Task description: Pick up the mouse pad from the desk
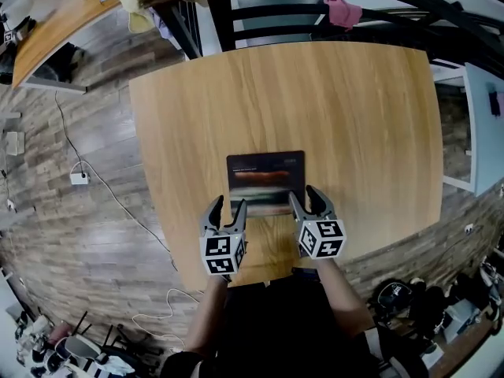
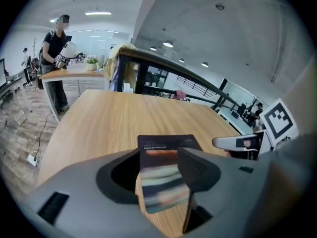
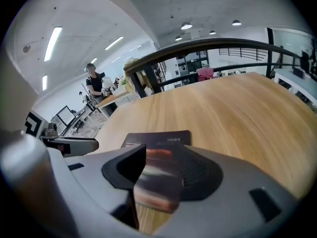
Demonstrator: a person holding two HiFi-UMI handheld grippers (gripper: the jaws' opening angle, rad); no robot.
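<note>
Wood desk (image 1: 354, 116) wide beyond far and side edges of mouse pad (image 1: 265, 173)

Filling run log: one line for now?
mouse pad: flat on desk | left gripper: open, at its near-left corner | right gripper: open, at near-right corner

Bright even ceiling light, soft shadows, strong fisheye bending at edges, near foreground blurred

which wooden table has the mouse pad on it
The big table in the middle, with the mouse pad near its front edge; the narrow table at upper left shows none.
</note>
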